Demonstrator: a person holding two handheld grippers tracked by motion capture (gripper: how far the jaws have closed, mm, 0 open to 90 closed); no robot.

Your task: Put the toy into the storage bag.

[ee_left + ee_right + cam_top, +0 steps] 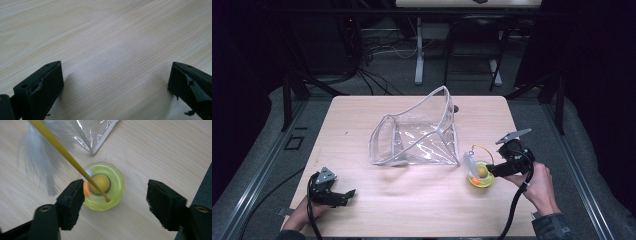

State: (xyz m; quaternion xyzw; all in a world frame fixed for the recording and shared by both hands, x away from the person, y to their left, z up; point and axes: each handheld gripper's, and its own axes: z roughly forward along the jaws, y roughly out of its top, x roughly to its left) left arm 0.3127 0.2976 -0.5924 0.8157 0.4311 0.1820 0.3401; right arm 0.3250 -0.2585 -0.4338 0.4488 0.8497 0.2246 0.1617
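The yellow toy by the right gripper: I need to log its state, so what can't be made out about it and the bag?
- yellow toy: whether the right gripper touches it; in the right gripper view one jaw overlaps its edge.
- feather: its top, cut off by the right gripper view's upper edge.
- clear bag: any contents; glare in the high view.
- left gripper: open over bare table.

A pale wood tabletop [362, 115] stands on a grey floor [387, 75] in a dark room. Behind it, cables [377, 50] trail across the floor beside a white desk leg [419, 50] and a dark chair frame [472, 50].
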